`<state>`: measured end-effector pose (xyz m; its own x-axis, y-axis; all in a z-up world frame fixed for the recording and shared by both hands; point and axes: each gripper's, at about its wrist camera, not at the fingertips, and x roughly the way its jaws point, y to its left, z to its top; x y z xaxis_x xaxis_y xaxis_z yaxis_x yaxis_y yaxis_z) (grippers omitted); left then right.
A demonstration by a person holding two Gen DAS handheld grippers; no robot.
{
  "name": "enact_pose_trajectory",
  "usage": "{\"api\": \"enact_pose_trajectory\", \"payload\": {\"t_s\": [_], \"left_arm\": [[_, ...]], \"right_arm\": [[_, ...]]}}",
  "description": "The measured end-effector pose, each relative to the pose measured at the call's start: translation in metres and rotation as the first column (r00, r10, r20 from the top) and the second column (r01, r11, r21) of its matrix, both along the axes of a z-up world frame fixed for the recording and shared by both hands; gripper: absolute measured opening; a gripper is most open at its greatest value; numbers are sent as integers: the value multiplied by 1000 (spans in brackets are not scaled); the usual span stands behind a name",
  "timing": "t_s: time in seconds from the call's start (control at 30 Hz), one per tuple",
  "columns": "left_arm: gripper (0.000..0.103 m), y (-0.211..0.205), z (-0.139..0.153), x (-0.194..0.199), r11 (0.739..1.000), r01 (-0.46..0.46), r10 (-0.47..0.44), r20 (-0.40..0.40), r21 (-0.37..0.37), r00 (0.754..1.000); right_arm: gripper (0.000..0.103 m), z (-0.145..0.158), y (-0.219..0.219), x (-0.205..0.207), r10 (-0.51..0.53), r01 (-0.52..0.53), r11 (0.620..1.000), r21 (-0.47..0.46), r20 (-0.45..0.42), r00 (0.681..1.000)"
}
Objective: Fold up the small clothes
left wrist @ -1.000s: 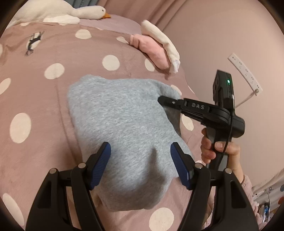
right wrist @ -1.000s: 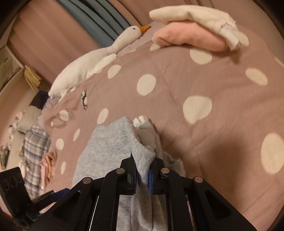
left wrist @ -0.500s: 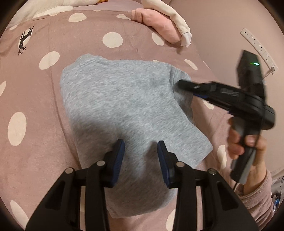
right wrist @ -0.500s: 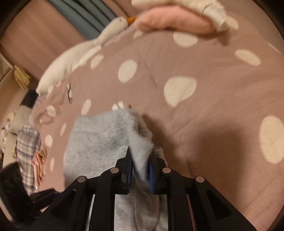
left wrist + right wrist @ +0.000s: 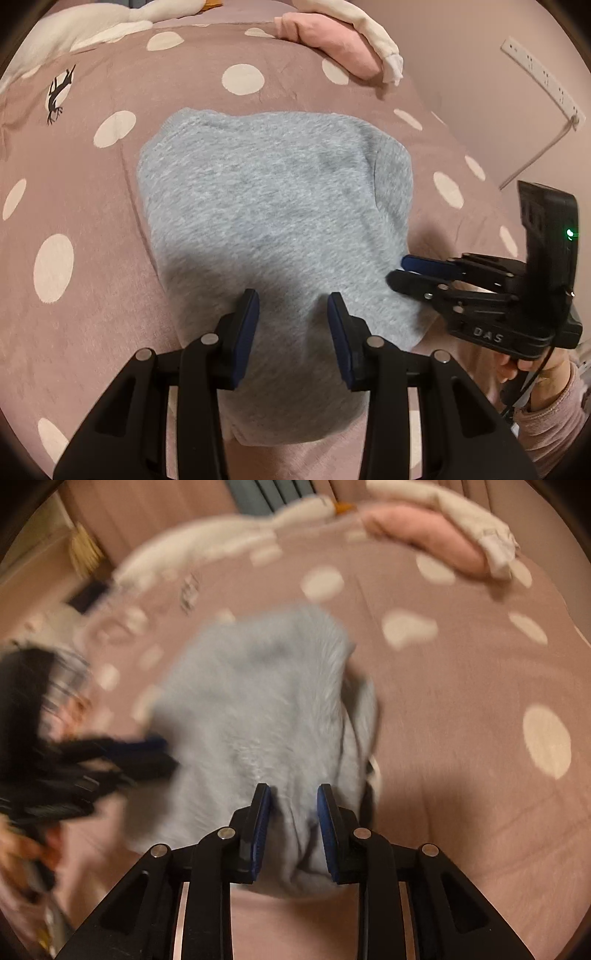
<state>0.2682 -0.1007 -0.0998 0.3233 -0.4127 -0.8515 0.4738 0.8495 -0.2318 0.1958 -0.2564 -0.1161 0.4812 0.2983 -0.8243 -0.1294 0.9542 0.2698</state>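
Two tools sit over one grey garment lying folded on the bed, on its pink spotted cover. My left tool is partly spread above the near part of the cloth; I cannot tell whether its pads press it. My right tool is opening, cloth bunched between its jaws but not pinched. A pink and cream pile lies well apart at the far edge.
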Motion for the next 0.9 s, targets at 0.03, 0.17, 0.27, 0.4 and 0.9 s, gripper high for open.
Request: {"api": "enact_pose_trajectory", "payload": {"t_s": [0.03,0.17,0.27,0.4,0.9], "left_arm": [[38,0,0,-1,1000,4,-4,12,9,1000],[39,10,6,-2,998,-13,13,0,-68,1000],[50,33,21,-6,977,-54,50,-24,-209,998],[61,54,37,-25,958,-61,70,21,-280,997],[59,35,3,-32,966,25,-32,-23,-258,999]], "right_arm": [[27,-5,-4,2,-17,17,999,28,1,1000],[27,2,-9,0,-36,37,998,56,-8,999],[27,15,-13,-7,-31,30,996,79,6,1000],[27,37,-20,-17,-23,12,990,140,78,997],[27,22,51,91,-4,-4,986,169,50,999]]}}
